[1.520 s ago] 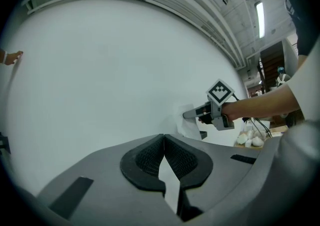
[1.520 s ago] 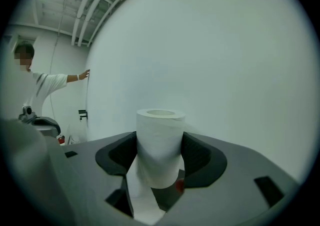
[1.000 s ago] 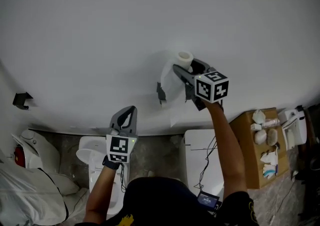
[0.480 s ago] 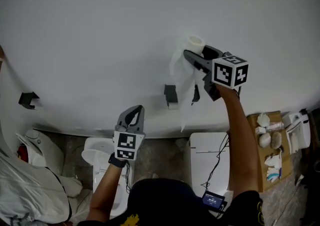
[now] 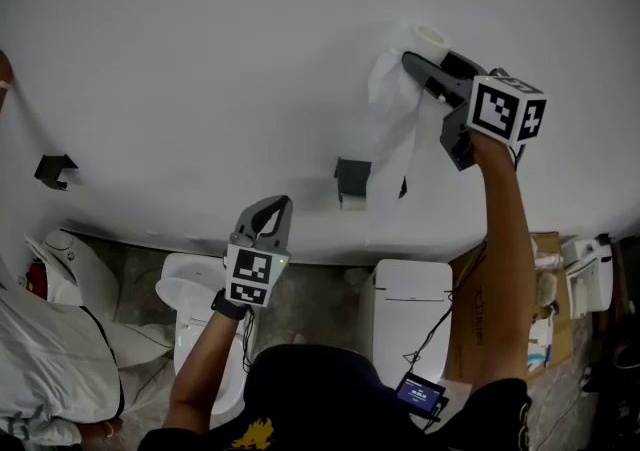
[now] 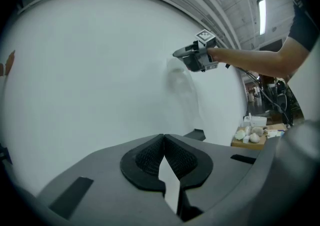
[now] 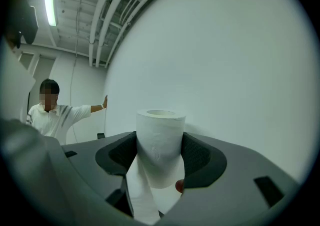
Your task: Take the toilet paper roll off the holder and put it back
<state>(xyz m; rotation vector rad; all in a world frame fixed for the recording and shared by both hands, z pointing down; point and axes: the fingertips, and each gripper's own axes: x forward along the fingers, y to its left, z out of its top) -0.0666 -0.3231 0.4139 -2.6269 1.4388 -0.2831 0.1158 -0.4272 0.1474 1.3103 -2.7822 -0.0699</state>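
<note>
While it stands upright, toilet roll in right hand-held gripper

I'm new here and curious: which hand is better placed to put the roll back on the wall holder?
Right. The right gripper is shut on the toilet paper roll, above the holder on the wall. The left gripper is shut and empty, lower and left of the holder.

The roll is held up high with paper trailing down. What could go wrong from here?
The loose tail hanging from the toilet paper roll could snag on the holder and tear or unwind further. The right gripper pinches only the soft roll's sides, so it might squash it or let it slip.
</note>
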